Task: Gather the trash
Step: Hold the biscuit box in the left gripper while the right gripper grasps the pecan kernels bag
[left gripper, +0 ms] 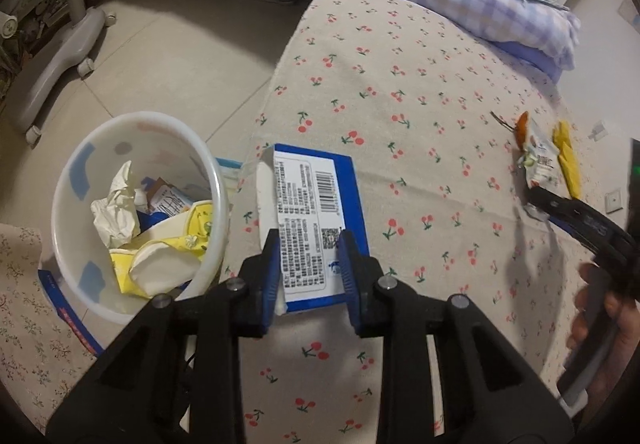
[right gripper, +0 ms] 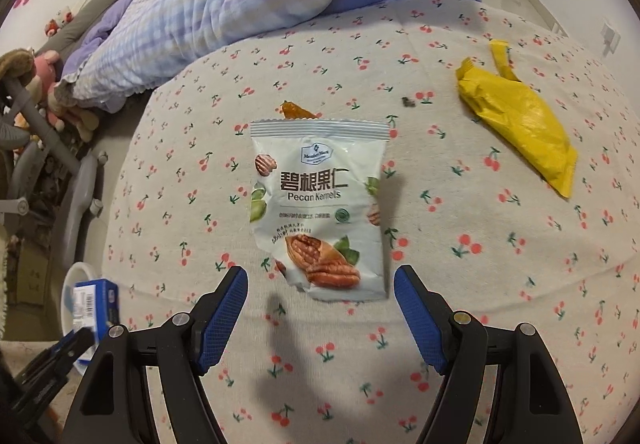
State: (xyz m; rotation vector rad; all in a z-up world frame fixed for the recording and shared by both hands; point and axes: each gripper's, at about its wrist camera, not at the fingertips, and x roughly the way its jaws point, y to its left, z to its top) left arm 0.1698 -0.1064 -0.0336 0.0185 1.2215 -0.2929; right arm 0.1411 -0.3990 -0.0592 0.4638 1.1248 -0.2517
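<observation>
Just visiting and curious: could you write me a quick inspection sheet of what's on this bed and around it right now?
Surface: cherry-print sheet, flat, mostly bare.
Job's things: blue box at the sheet's edge beside the bin; pecan bag lying flat; yellow wrapper further right.
Clutter: orange scrap behind the pecan bag; a small dark crumb.
Grippers: left tool shut on the blue box; right tool open, just short of the pecan bag.
Cables: nothing seen.
Surroundings: bin on the floor holds crumpled paper and yellow cups; checked quilt at the far end; grey wheeled stand on the tiles.
</observation>
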